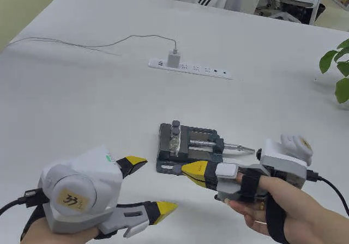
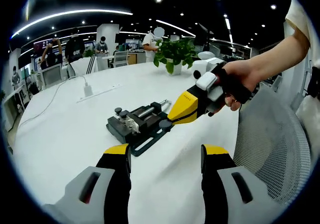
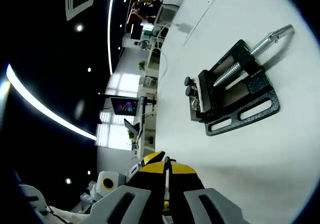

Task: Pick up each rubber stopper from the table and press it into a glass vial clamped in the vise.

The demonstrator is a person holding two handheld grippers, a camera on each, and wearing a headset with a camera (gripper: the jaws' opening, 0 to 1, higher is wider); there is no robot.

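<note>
Vise (image 1: 192, 146) on the white tabletop (image 1: 82, 91) clamps glass vials (image 1: 174, 142) capped by two dark stoppers (image 1: 175, 126) at its left end, the right claw (image 1: 187, 169) pressed shut on nothing visible at the vise's near edge, the left claw (image 1: 158, 183) spread wide and empty, farther from the vise.

White table (image 1: 82, 102) with a vise (image 1: 188, 146) sitting near the front, and a power strip (image 1: 191, 68) further back, its cable (image 1: 82, 44) trailing left.

White power strip (image 1: 190, 68) (charger (image 1: 173, 59) plugged in), green plant (image 1: 339, 69), mesh chair (image 2: 270, 134)
</note>
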